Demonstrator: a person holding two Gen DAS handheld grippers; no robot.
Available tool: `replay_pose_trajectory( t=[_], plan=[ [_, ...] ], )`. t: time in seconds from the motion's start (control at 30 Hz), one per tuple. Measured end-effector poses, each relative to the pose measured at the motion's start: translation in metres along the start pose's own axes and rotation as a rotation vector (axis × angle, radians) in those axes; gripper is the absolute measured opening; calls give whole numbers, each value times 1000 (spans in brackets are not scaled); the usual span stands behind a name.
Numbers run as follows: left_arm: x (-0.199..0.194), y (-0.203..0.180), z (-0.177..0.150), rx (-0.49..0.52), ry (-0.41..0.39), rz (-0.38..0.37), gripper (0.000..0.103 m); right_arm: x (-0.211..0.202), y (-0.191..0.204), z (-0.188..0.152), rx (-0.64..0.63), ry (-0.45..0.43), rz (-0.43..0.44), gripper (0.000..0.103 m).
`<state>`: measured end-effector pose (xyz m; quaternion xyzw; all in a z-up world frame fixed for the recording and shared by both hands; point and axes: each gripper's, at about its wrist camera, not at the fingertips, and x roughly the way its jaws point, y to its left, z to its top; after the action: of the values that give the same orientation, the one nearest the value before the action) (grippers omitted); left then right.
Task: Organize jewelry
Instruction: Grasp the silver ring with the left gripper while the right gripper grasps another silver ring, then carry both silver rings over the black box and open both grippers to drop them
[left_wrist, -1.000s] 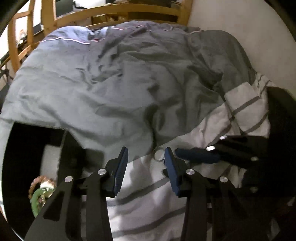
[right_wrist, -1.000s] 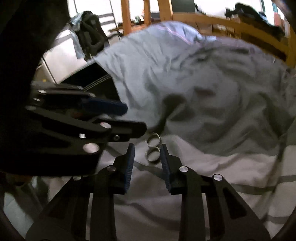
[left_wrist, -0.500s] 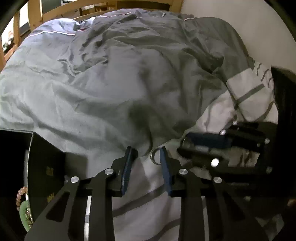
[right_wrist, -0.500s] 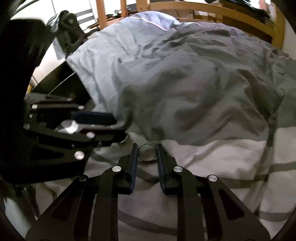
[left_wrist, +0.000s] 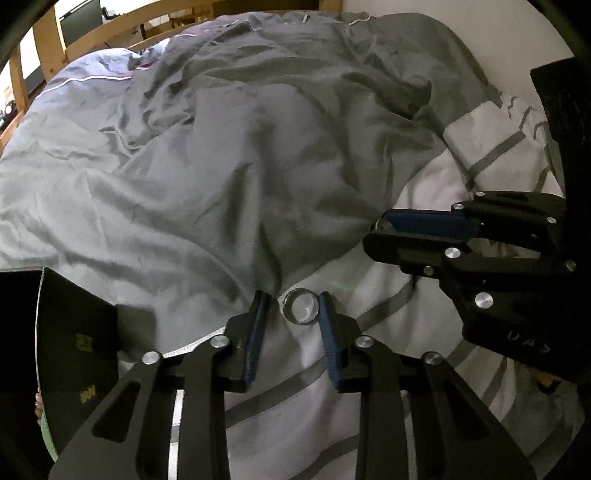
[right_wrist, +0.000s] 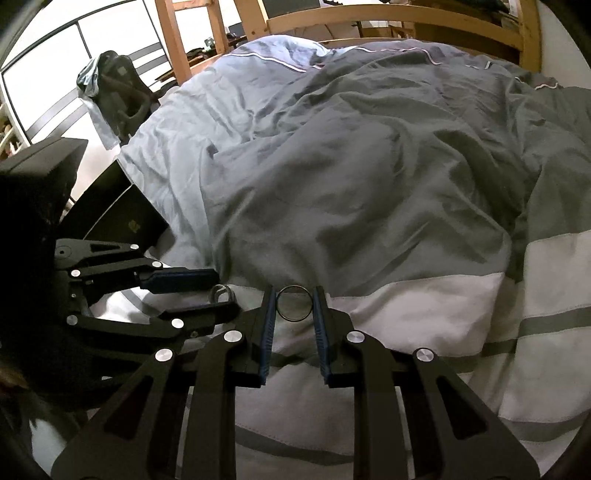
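A thin ring (right_wrist: 294, 303) is gripped upright between the right tongs (right_wrist: 294, 295), above the bed's striped sheet (right_wrist: 424, 306). A wider silver ring (left_wrist: 301, 306) is seen between the released left tongs (left_wrist: 291, 301), touching only 1 pad.

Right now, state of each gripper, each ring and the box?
right gripper: shut on thin ring, ring upright between the pads.
left gripper: open around wide ring; ring touches one pad, gap at the other.
black box: open, beads showing at its edge.
duvet: rumpled.
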<state>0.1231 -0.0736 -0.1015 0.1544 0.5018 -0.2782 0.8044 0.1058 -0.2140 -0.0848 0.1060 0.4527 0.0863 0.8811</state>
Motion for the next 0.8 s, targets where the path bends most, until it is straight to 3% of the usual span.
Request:
replay_pose_trajectory(
  t=[0.13,0.4,0.8],
  plan=[
    [-9,5,2,-27,-36,5,19,-2,0,1,2,-17,3,20],
    [-35,15,11,-87,-131,41,19,-25,11,8,-47,-149,28,20],
    [-79,29,12,-158,-230,122,19,-37,36,14,-137,-210,30,20]
  ],
)
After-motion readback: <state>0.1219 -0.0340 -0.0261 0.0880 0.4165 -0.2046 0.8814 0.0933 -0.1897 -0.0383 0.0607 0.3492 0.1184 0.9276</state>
